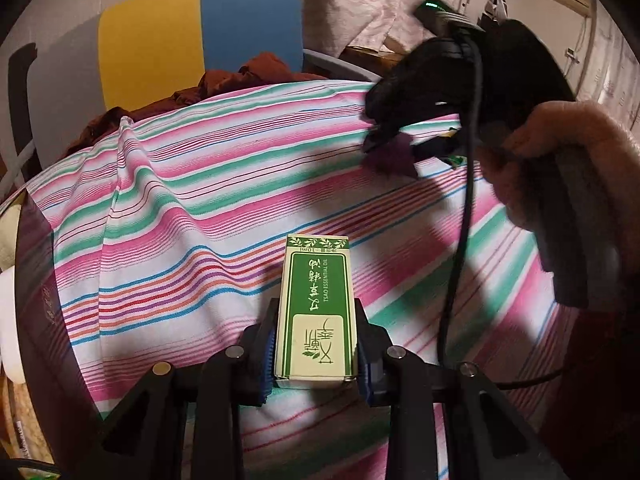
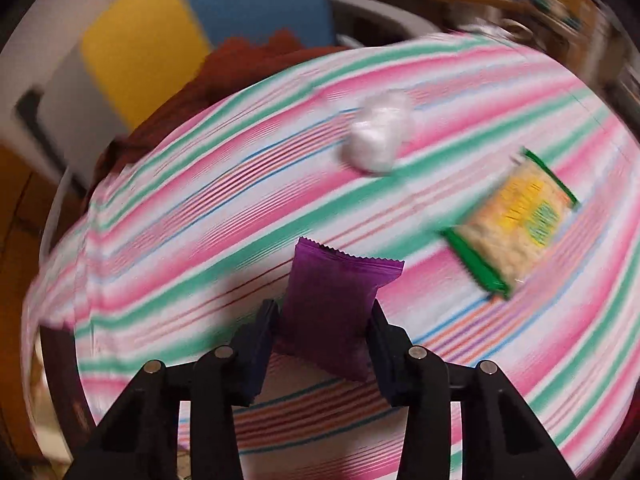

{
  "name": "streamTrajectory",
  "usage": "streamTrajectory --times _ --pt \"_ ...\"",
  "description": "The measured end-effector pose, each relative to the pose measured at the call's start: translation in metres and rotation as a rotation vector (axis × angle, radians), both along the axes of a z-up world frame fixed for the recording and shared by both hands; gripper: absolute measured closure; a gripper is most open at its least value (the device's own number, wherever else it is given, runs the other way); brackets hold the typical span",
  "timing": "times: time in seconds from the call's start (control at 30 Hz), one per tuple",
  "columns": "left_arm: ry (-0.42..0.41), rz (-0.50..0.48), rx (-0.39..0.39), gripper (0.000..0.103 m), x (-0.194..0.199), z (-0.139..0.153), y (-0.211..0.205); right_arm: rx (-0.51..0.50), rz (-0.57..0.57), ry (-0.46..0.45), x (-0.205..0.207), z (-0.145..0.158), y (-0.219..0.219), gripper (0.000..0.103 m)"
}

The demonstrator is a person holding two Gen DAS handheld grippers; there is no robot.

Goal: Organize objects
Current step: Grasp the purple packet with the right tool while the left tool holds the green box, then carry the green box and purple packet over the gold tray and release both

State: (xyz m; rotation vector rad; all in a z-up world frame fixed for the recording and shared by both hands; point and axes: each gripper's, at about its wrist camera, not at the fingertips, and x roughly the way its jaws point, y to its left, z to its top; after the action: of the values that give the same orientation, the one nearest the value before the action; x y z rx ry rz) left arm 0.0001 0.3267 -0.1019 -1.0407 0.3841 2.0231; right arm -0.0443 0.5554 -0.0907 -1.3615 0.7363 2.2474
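Note:
My left gripper is shut on a green and cream essential-oil box, held lengthwise above the striped cloth. My right gripper is shut on a purple snack packet, lifted over the same cloth. In the left wrist view the right gripper appears at the upper right, held by a hand, with the purple packet between its fingers. A green-edged cracker pack and a white crumpled wrapper lie on the cloth. The right wrist view is motion-blurred.
A chair with a yellow and blue back stands behind the table, with dark red cloth piled on its seat. A black cable hangs from the right gripper. The table's dark edge shows at the left.

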Motion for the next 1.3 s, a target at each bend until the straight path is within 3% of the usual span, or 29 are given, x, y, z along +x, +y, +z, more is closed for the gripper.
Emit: streamTrajectory --times 0.23,0.4,0.6,0.8,1.07,1.3 --pt "0.019 0.011 0.051 0.072 0.011 0.029 -0.015 0.069 0.193 -0.016 -0.027 -0.004 -0.038 0.059" --pt "0.067 0.056 0.102 0.072 0.017 0.064 -0.04 0.116 0.26 -0.036 -0.023 -0.004 -0.053 0.059" --pt "0.134 0.129 0.102 0.072 0.019 0.087 -0.066 0.165 0.292 -0.053 -0.028 -0.006 -0.065 0.059" --pt "0.129 0.192 0.099 0.072 0.007 0.086 -0.087 0.191 0.326 -0.05 -0.019 -0.001 -0.075 0.059" --pt "0.113 0.241 0.088 0.072 0.004 0.079 -0.106 0.232 0.516 -0.021 -0.027 -0.001 -0.125 0.059" --pt "0.102 0.266 0.079 0.072 0.0 0.073 -0.116 0.253 0.513 -0.014 -0.026 0.0 -0.128 0.059"
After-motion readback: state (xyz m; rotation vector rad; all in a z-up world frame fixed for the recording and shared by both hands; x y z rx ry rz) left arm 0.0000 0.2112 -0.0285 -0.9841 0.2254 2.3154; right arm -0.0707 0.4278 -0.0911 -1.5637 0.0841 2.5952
